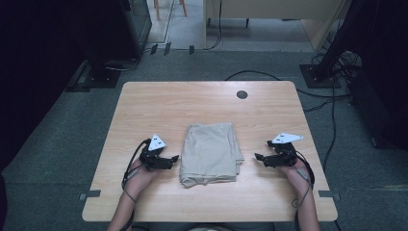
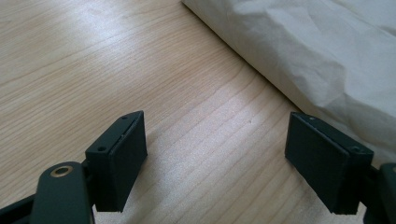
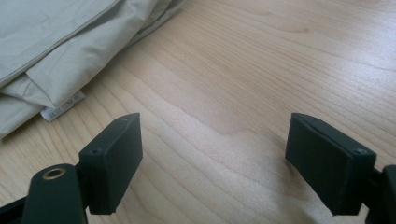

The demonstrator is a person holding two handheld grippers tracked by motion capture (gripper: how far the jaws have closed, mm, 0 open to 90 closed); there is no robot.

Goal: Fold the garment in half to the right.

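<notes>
Centrally between the two grippers lies a folded beige cloth [image 1: 210, 153], flat on the wooden table [image 1: 144, 106], a little nearer the person's edge than the far one. Its folds stack in several layers, and the near end looks rumpled and thicker than the far end.

From the left gripper view, the cloth [image 2: 322, 51] sits ahead of the jaws and off to their right side, its creased edge running on a slant past the right jaw. It comes close to that jaw, but whether it touches cannot be told. Bare wood shows between the jaws. The left gripper [image 2: 215, 154] stands wide open and holds nothing.

From the right gripper view, the cloth [image 3: 60, 42] lies ahead of the jaws and to their left, with the layered edges turned toward the camera. A small white label [image 3: 63, 108] pokes out from under the folds, just beyond the tip of the left jaw. The right gripper [image 3: 215, 154] is likewise spread wide, with only wood grain between its jaws and nothing held.

In the high view, the left gripper [image 1: 174, 158] points inward, just beside the cloth's left edge, and the right gripper [image 1: 259, 157] points inward, near the right edge with a small gap. A hand [image 1: 144, 175] holds the left gripper from behind, low over the tabletop.

A dark round hole [image 1: 242, 94] marks the table near its far edge, well apart from the cloth.
</notes>
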